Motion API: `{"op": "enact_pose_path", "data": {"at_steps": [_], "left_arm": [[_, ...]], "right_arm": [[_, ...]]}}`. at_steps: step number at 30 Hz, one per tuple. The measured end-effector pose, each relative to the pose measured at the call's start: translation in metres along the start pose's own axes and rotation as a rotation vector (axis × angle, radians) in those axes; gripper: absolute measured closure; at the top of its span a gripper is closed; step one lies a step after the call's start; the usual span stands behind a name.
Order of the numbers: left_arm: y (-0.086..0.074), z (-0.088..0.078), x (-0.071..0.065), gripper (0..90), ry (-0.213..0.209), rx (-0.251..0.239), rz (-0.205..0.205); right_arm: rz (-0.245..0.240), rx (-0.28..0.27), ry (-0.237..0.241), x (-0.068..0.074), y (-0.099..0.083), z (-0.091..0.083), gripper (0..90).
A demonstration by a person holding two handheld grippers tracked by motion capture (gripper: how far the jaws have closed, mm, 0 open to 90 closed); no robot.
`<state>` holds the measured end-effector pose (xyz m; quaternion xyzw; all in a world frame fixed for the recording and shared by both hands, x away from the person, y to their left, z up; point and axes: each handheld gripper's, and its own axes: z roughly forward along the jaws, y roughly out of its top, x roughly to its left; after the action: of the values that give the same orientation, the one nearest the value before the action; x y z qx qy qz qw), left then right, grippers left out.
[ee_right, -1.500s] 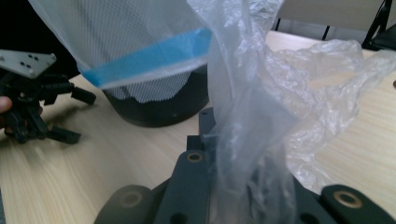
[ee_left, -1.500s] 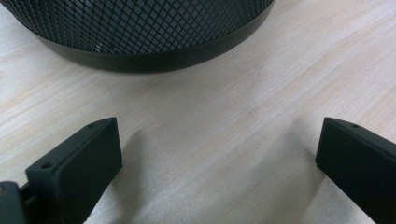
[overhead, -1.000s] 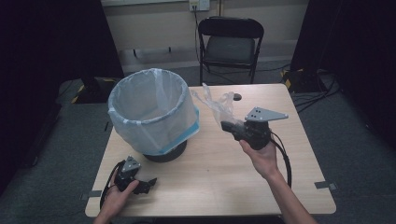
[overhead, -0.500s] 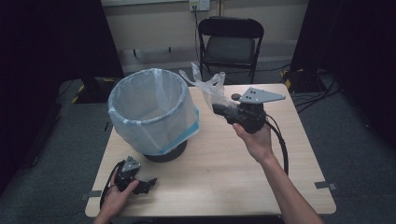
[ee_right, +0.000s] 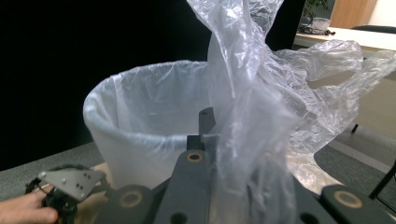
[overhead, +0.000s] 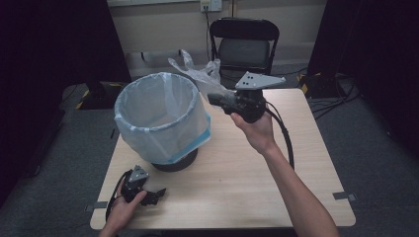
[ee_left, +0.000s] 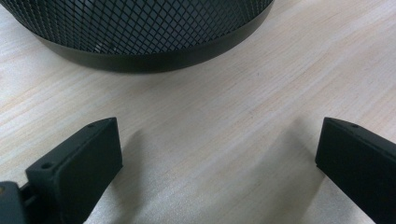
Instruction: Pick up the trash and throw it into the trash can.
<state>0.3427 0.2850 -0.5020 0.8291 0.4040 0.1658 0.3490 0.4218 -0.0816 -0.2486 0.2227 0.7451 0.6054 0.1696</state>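
My right gripper [overhead: 213, 97] was raised above the table [overhead: 237, 173], just to the right of the bin's rim, and its jaws were closed on a clear plastic bag [overhead: 197, 74]. The bag stood up from the jaws in a crumpled plume and leaned toward the bin. In the right gripper view the bag [ee_right: 252, 121] draped over the jaws and hid most of them, with the bin's lined mouth behind it. My right hand [overhead: 254, 129] gripped the tool from below, and its cable [overhead: 285, 138] looped down beside my forearm.

My left gripper [overhead: 159, 192] lay low on the near left part of the table, held by my left hand [overhead: 122, 210]. Its jaws were spread wide with nothing between them; in the left gripper view they framed bare wood, and the bin's black mesh base [ee_left: 140, 32] sat just ahead.

The bin [overhead: 160, 118] stood on the left half of the table, lined with a pale bag [overhead: 148, 106] folded over its rim and hanging down the outside. Beyond the table stood a black folding chair [overhead: 244, 47].
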Motion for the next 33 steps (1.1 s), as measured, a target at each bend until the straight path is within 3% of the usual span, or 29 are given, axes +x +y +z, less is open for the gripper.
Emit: {"op": "enact_pose_path", "data": {"at_steps": [9, 16, 23, 33], "left_arm": [[0.000, 0.000, 0.000, 0.0, -0.001, 0.000, 0.001], [0.000, 0.000, 0.000, 0.0, -0.001, 0.000, 0.002], [0.000, 0.000, 0.000, 0.0, -0.002, 0.000, 0.001], [0.000, 0.000, 0.000, 0.0, -0.002, -0.004, -0.003]], "right_arm": [[-0.016, 0.007, 0.051, 0.004, 0.019, 0.031, 90.0], [0.004, 0.008, 0.100, 0.009, 0.028, 0.055, 90.0], [-0.003, 0.036, 0.155, 0.015, 0.044, 0.089, 90.0], [0.008, 0.093, 0.200, 0.013, 0.047, 0.124, 87.7]]}}
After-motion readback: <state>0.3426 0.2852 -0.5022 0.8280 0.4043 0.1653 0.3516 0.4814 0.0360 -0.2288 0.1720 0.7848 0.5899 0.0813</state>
